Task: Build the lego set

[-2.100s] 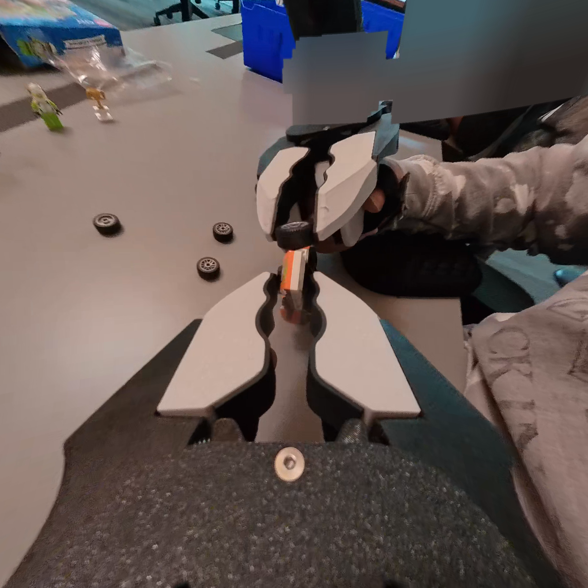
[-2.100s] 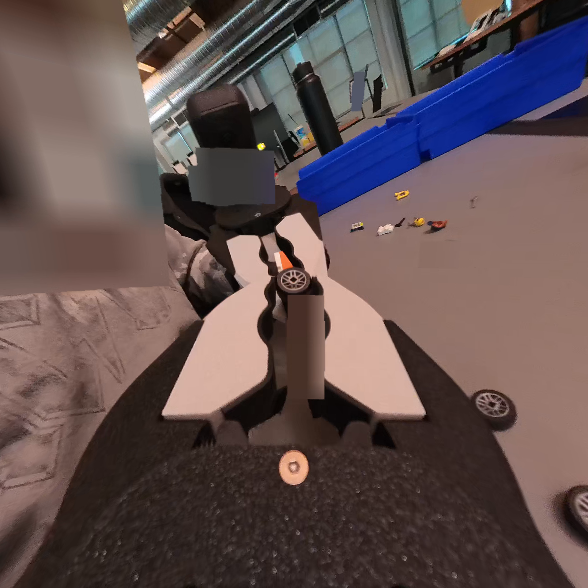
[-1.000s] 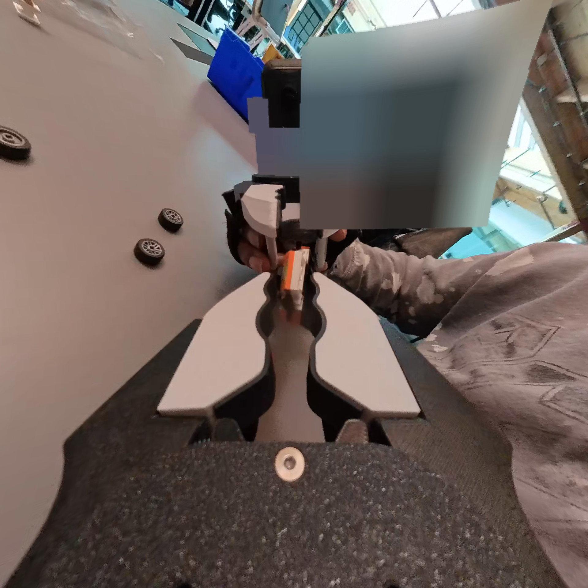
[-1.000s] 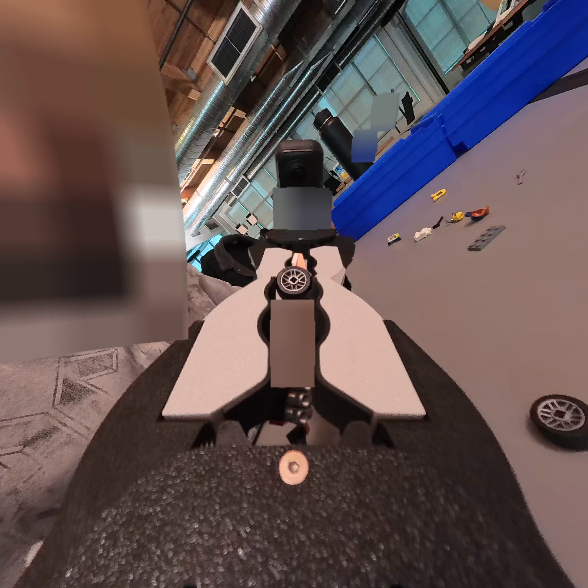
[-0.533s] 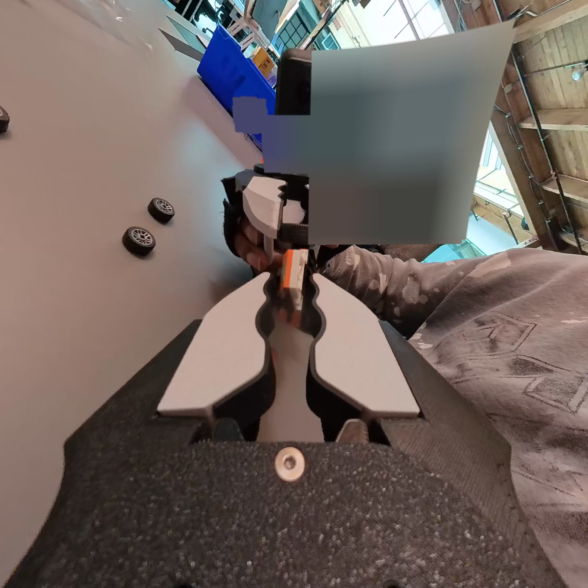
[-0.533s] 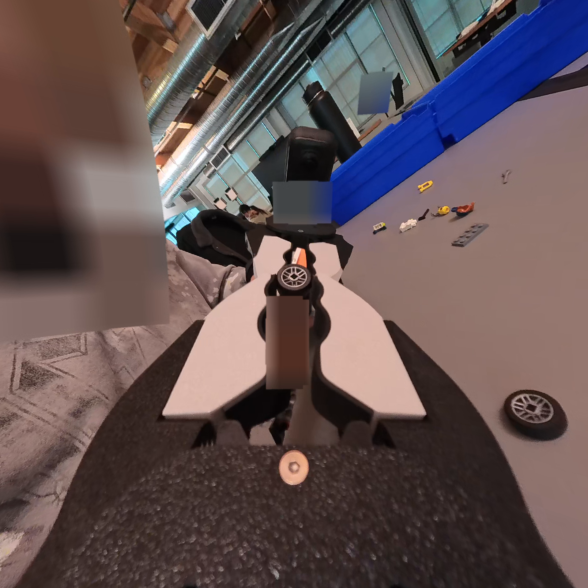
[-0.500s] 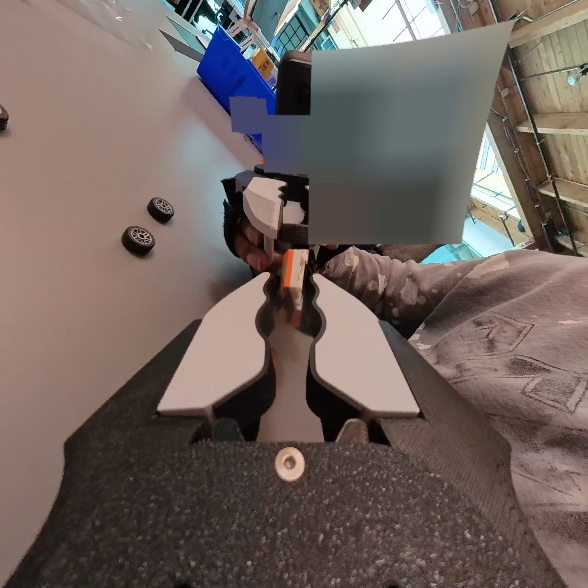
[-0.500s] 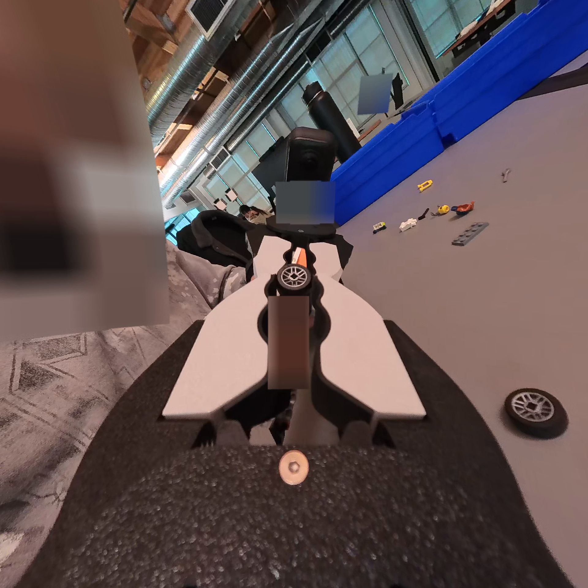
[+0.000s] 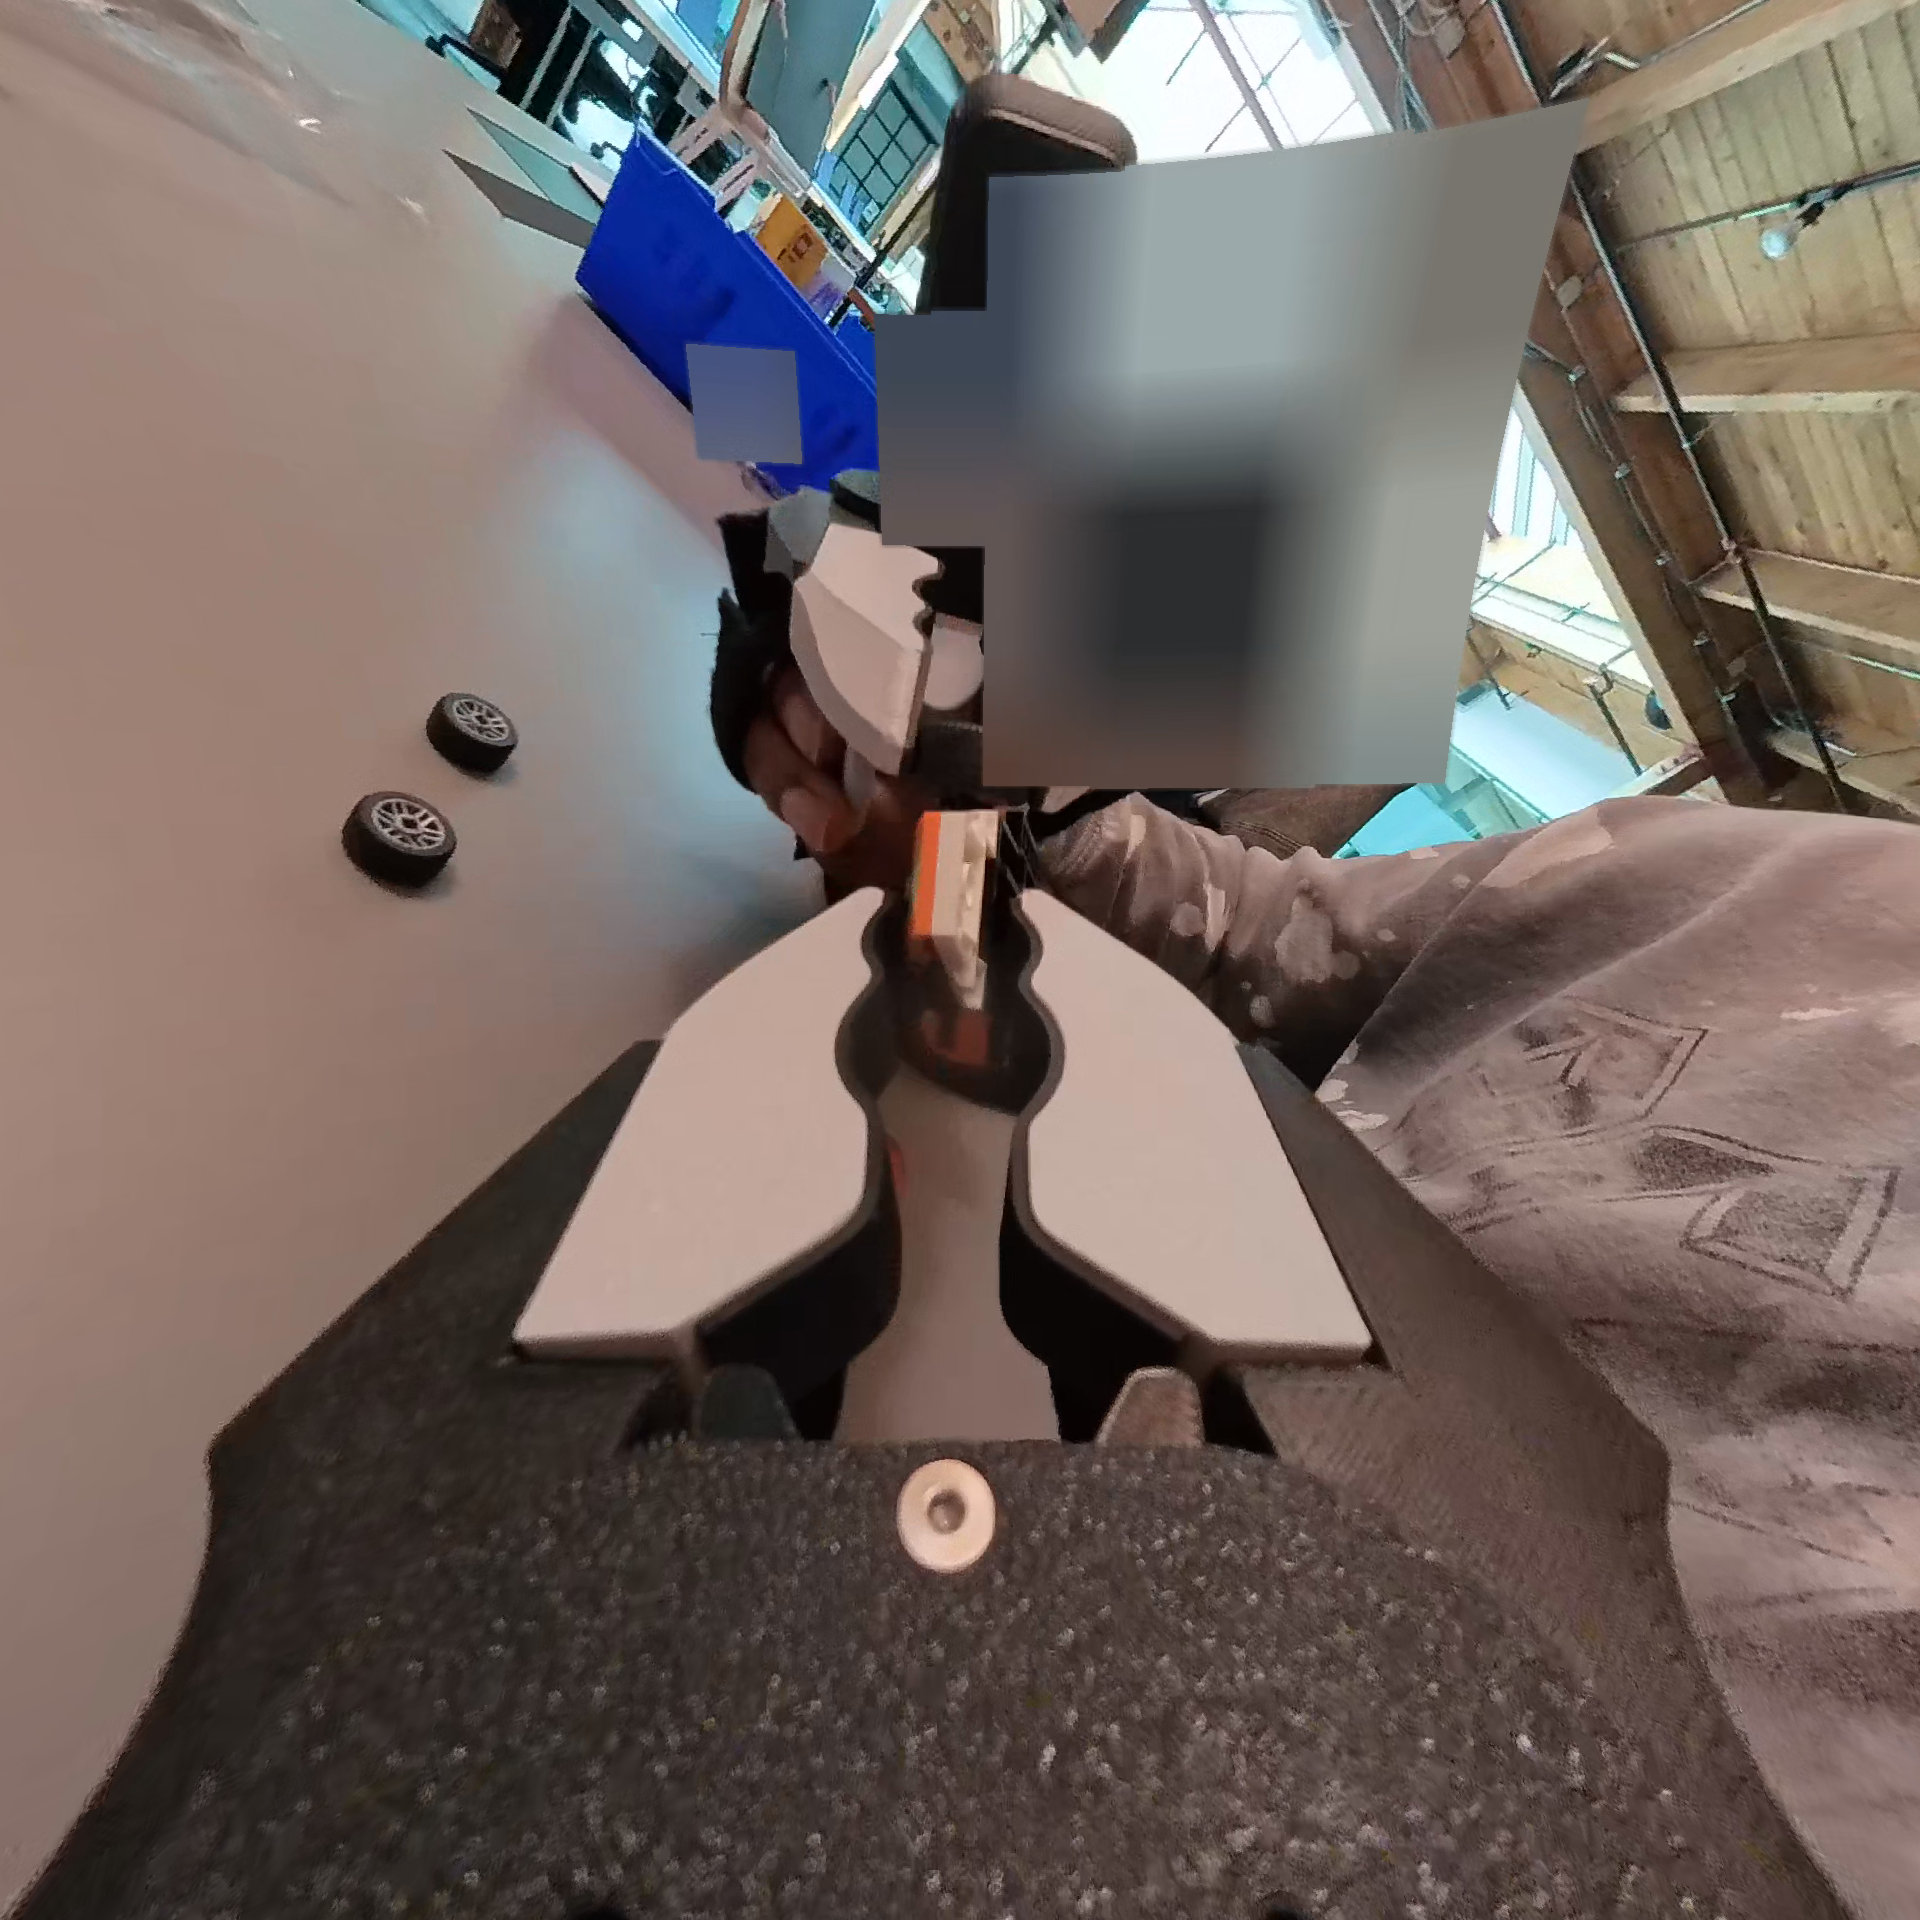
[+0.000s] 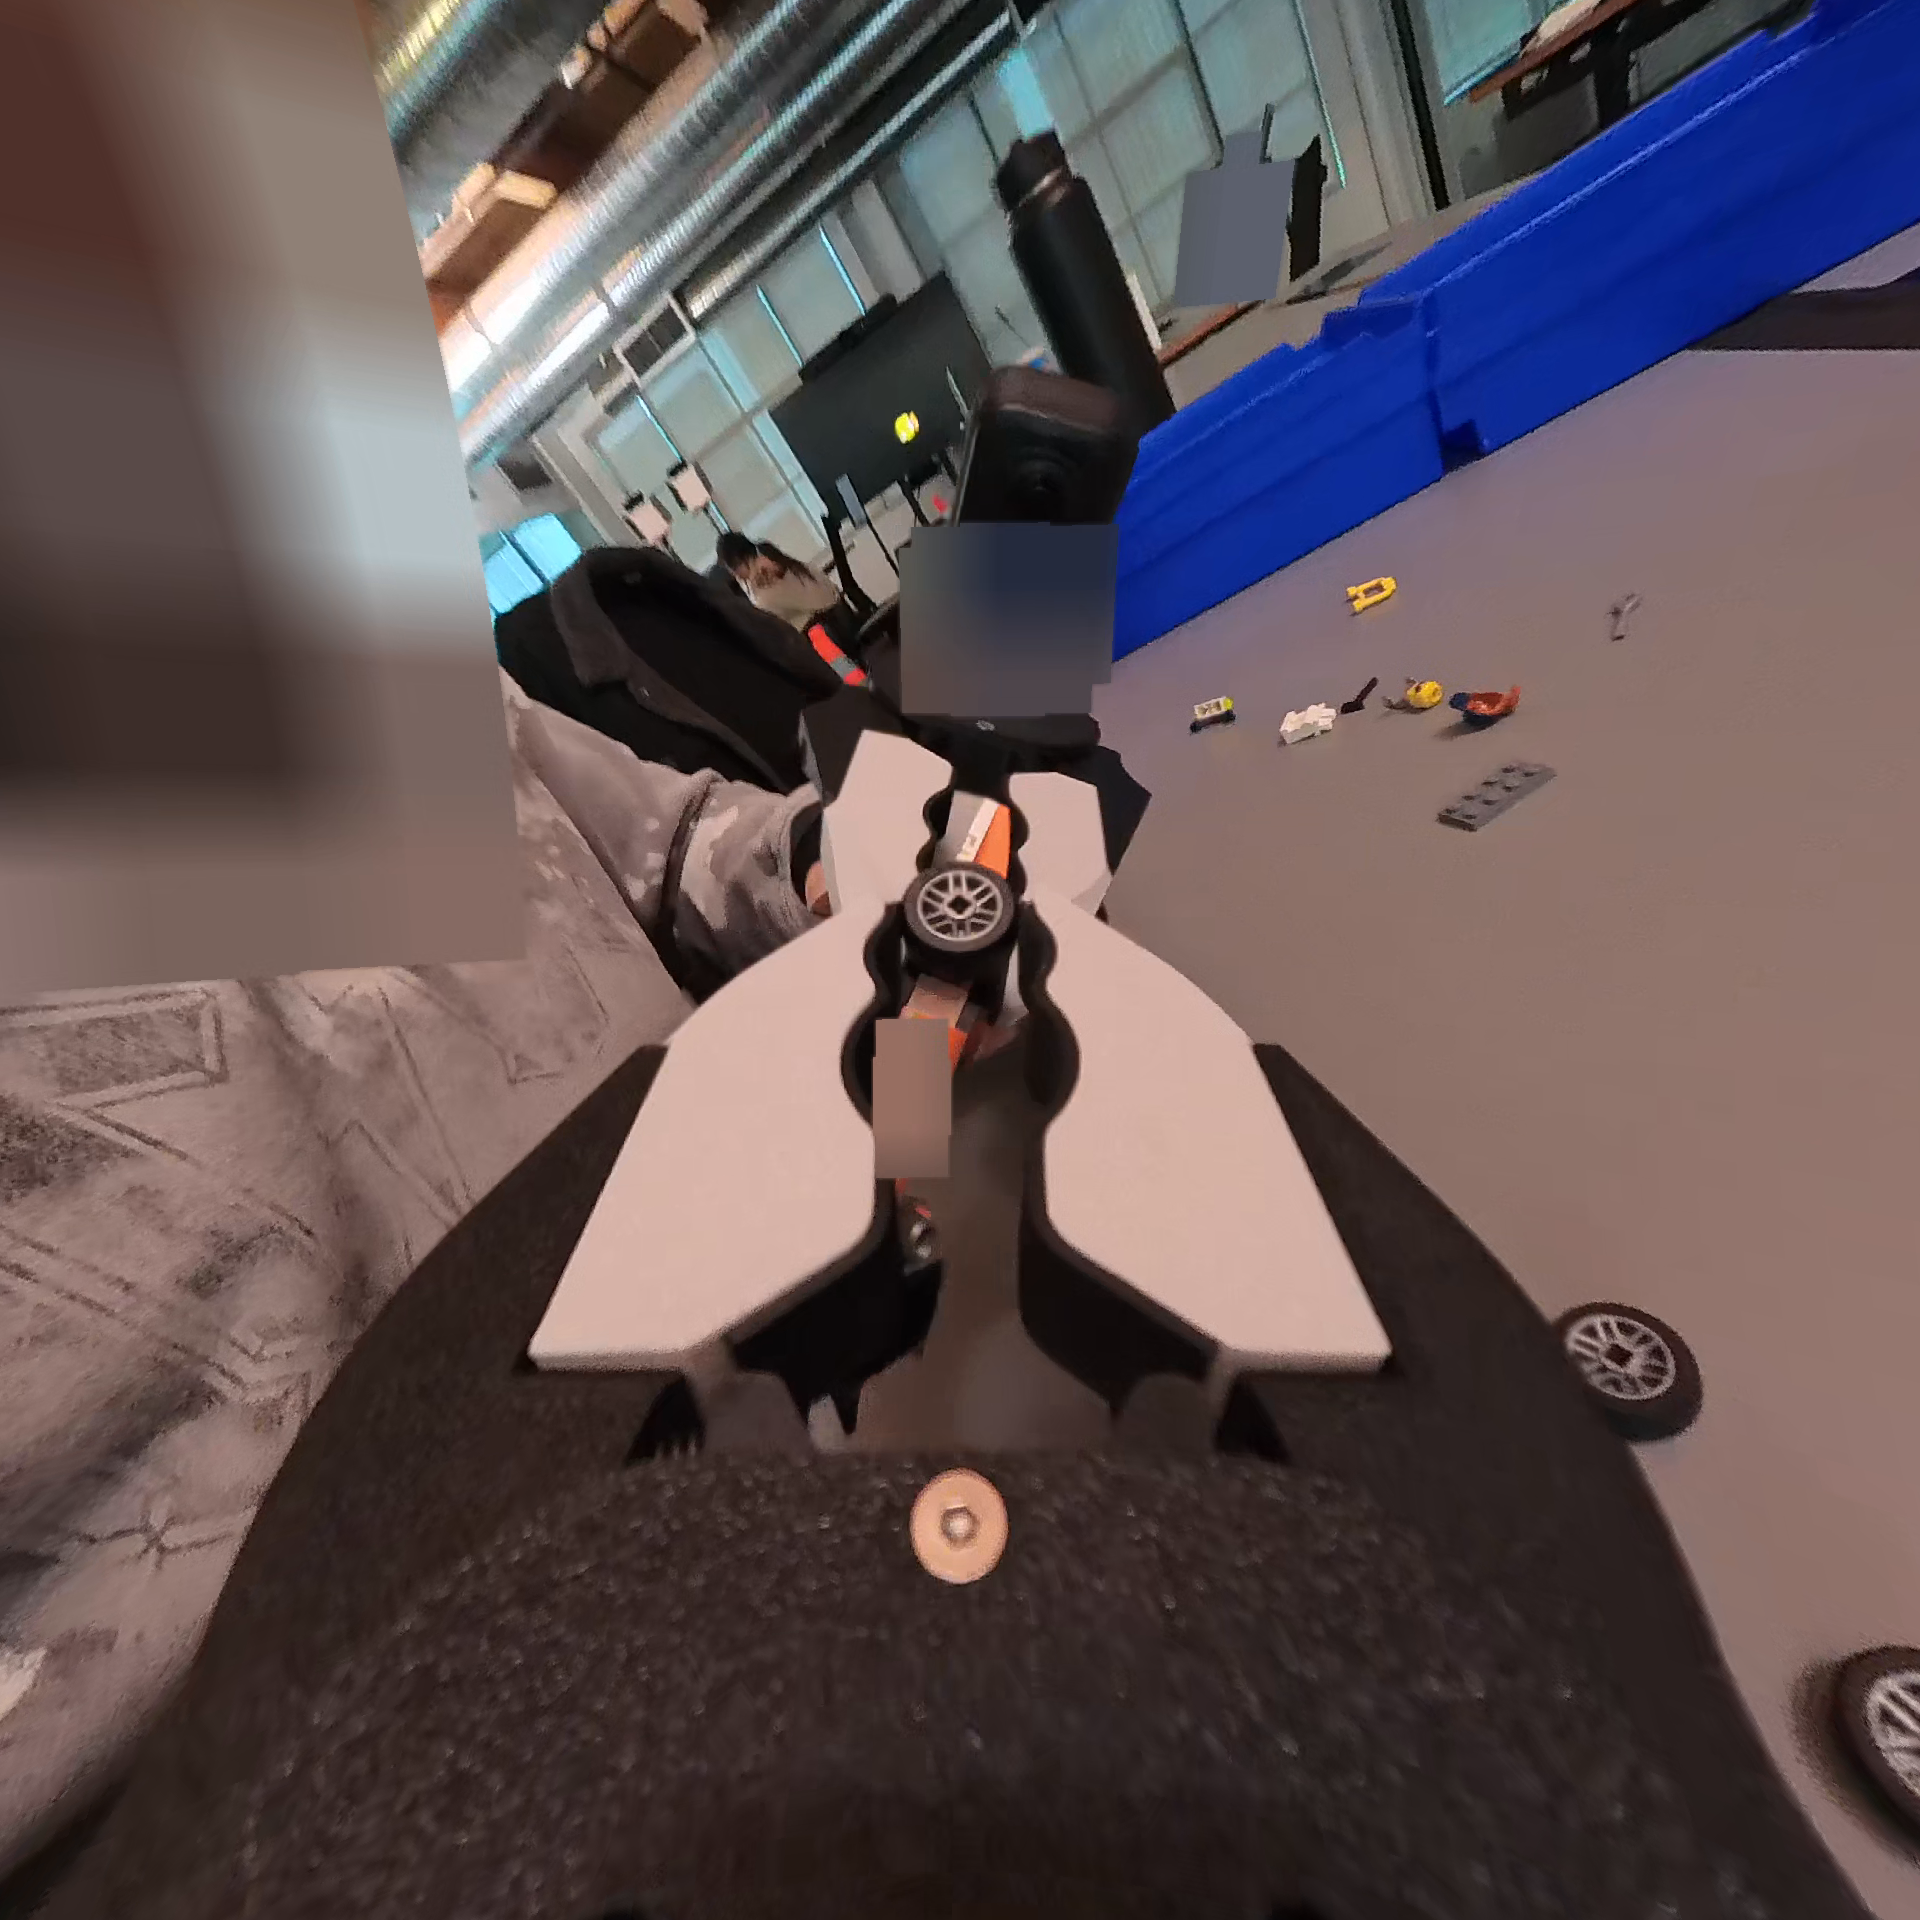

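A grey table (image 10: pixel 1558 987) fills the scene, tilted in both wrist views because both grippers are lifted off it. Blue bins (image 10: pixel 1507 343) line the table's far edge. Above the table's near edge, the left gripper (image 9: pixel 948 914) is clenched on a small orange and white lego car body (image 9: pixel 951 914), holding it edge-on, probably so its side faces the other tool. The right gripper (image 10: pixel 961 914), nose to nose with the left, is clamped on a small black wheel (image 10: pixel 956 906) with a silver hub, pressed against the car body; it looks like the wheel is being pushed onto its axle. On the table lie two loose wheels (image 9: pixel 400 831), a dark grey plate (image 10: pixel 1496 795), and, toward the bins, a scatter of tiny parts (image 10: pixel 1392 707).
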Action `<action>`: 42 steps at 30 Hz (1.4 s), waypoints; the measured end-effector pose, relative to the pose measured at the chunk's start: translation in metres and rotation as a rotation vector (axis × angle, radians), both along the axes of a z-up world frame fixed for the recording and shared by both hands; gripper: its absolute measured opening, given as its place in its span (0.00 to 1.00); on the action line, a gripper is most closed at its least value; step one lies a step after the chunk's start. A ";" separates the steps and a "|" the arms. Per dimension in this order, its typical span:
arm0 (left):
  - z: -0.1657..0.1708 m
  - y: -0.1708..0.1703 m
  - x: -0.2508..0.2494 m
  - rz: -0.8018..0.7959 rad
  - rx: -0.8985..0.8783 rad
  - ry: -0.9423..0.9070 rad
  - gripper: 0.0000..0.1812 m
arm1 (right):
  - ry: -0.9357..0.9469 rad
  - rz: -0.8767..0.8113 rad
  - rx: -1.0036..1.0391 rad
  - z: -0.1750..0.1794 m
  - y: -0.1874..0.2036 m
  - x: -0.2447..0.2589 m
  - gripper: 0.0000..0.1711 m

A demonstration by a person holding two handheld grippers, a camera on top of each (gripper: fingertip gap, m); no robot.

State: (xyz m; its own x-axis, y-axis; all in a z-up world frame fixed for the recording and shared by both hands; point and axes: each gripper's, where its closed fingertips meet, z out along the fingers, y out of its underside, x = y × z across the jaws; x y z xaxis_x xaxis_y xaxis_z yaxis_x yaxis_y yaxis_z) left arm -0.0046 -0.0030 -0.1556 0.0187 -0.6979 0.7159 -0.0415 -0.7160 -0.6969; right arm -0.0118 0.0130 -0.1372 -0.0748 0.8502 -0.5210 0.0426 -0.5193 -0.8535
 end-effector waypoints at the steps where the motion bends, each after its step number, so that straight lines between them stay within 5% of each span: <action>1: 0.002 -0.001 0.000 0.001 0.005 -0.007 0.10 | -0.012 0.012 0.003 0.000 -0.001 0.001 0.12; 19: -0.015 -0.016 -0.001 -0.061 0.196 0.221 0.10 | -0.250 0.184 0.068 -0.022 -0.024 0.005 0.12; 27: -0.029 -0.026 0.002 -0.131 0.240 0.337 0.09 | -0.569 0.288 0.284 -0.036 -0.031 0.008 0.12; 42: -0.028 -0.039 0.006 -0.178 0.227 0.292 0.09 | -0.755 0.490 0.359 -0.031 -0.042 0.009 0.12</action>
